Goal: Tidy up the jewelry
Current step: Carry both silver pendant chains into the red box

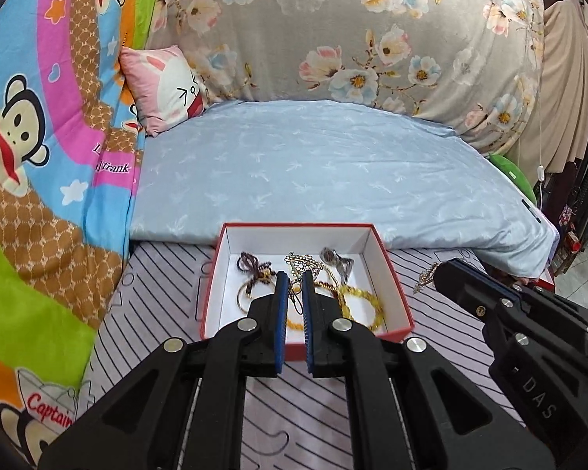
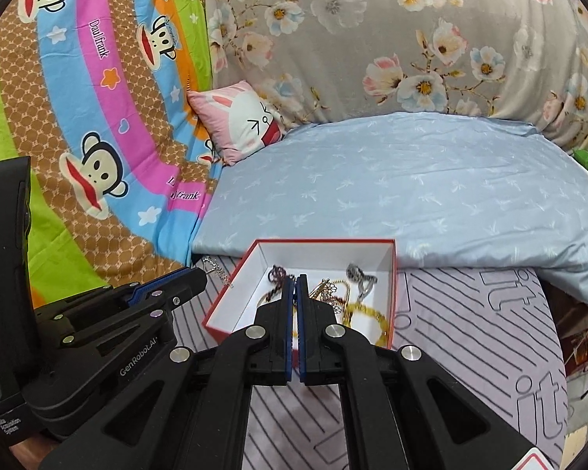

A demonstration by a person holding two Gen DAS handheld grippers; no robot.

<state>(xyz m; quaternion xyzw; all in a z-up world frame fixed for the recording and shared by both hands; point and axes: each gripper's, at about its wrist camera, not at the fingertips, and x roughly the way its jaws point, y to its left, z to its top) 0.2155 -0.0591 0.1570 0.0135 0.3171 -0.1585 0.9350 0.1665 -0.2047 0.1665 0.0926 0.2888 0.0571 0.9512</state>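
A red box with a white inside sits on a striped lilac mat and holds several pieces of jewelry: a dark beaded cord, a gold filigree piece, a silver piece and a gold chain. My left gripper hangs over the box, jaws slightly apart around a thin chain. My right gripper is over the box, jaws nearly closed. In each view the other gripper is shut on a small silvery chain.
A folded light blue quilt lies right behind the box. A pink bunny pillow, a cartoon monkey blanket and a grey floral blanket lie beyond. The mat ends at right.
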